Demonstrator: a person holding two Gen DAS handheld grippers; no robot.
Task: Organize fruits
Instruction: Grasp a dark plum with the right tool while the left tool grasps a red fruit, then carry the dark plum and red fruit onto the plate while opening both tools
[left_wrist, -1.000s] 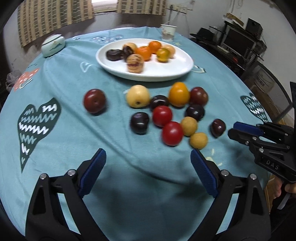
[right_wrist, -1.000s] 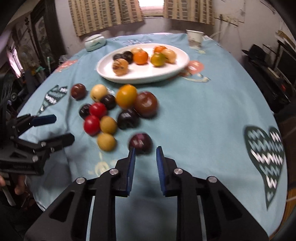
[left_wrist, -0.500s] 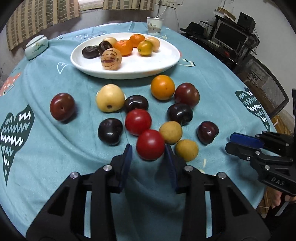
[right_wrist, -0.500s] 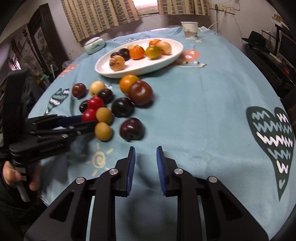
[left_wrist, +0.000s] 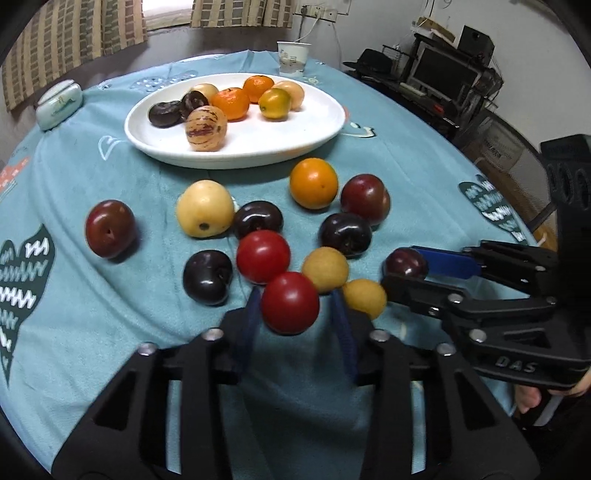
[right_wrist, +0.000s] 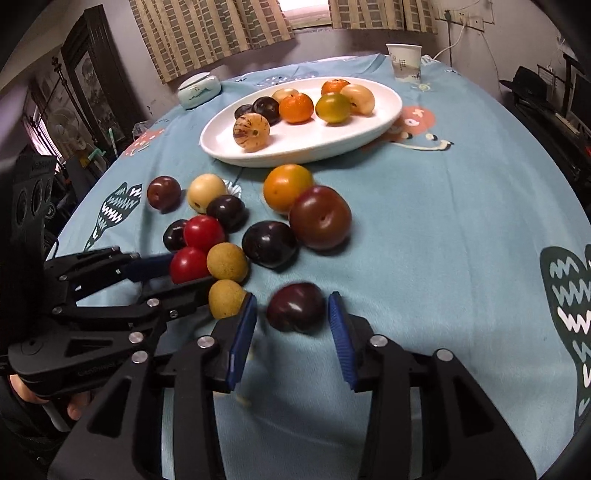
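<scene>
Left claw (left_wrist: 293, 308) of mine pinches the red tomato (left_wrist: 290, 302) on the teal tablecloth (left_wrist: 129, 332). Right claw (right_wrist: 291, 314), jaws just opening, straddles the dark plum (right_wrist: 295, 312), pads clear. Both tilt steeply downward.

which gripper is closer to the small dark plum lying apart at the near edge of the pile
Right. The right gripper has its blue pads on either side of the small dark plum. The left gripper sits further over, around a round red tomato, with two tan fruits between.
</scene>
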